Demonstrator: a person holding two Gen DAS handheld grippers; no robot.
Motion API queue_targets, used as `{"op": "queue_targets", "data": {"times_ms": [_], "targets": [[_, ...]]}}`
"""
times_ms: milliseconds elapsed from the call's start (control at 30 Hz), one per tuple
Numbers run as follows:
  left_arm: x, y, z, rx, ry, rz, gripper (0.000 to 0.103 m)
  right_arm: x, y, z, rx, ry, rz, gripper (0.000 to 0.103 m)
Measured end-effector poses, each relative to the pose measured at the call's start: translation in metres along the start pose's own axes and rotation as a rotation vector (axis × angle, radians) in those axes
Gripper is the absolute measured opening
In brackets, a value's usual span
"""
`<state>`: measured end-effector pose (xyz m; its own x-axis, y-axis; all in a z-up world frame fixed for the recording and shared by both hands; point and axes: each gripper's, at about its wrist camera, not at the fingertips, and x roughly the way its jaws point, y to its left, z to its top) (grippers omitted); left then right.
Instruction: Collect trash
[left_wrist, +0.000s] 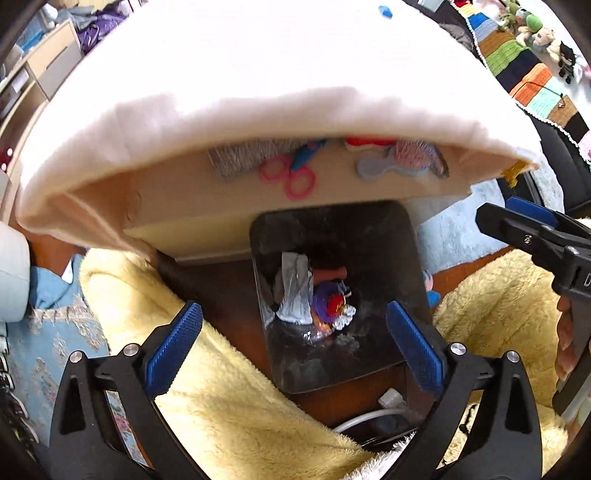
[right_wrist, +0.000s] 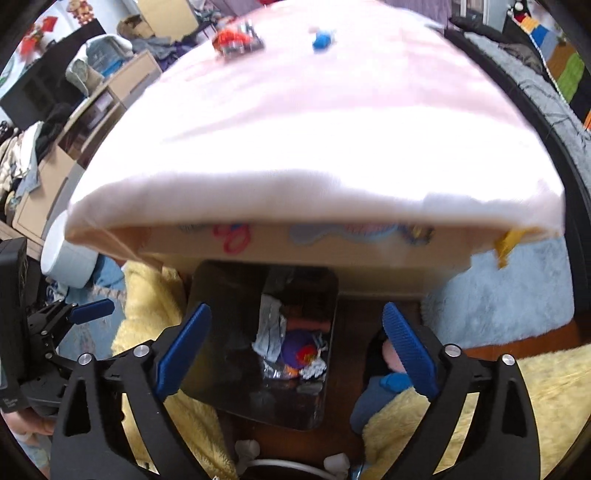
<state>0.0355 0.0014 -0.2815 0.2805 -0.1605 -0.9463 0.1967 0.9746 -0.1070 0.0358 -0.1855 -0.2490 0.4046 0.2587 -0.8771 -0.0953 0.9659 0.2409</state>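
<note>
Your left gripper (left_wrist: 293, 347) and right gripper (right_wrist: 297, 350) hover, jaws apart, over the trash bin (left_wrist: 413, 280) — only your right view shows table (right_wrist: 295, 147) litter (right_wrist: 238, 38).

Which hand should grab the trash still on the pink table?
Probably right. The orange-and-silver crumpled wrapper and small blue scrap lie on the pink tablecloth. The left view shows only the scrap. Both grippers, left and right, are open and empty.
</note>
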Motion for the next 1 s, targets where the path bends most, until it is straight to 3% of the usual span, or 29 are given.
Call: {"op": "queue_targets", "data": {"times_ms": [433,667,1000], "targets": [[-0.056,0.004,0.048,0.001,-0.14,0.008,0.095,-0.044,-0.024,0.055,0.006,-0.15,-0.033,0.099],[-0.055,0.017,0.09,-0.026,-0.167,0.017,0.095,-0.04,-0.031,0.096,-0.023,-0.189,-0.066,0.099],[-0.038,0.032,0.154,-0.056,-0.194,0.018,0.095,-0.006,-0.032,0.158,-0.017,-0.194,-0.045,0.099]]}}
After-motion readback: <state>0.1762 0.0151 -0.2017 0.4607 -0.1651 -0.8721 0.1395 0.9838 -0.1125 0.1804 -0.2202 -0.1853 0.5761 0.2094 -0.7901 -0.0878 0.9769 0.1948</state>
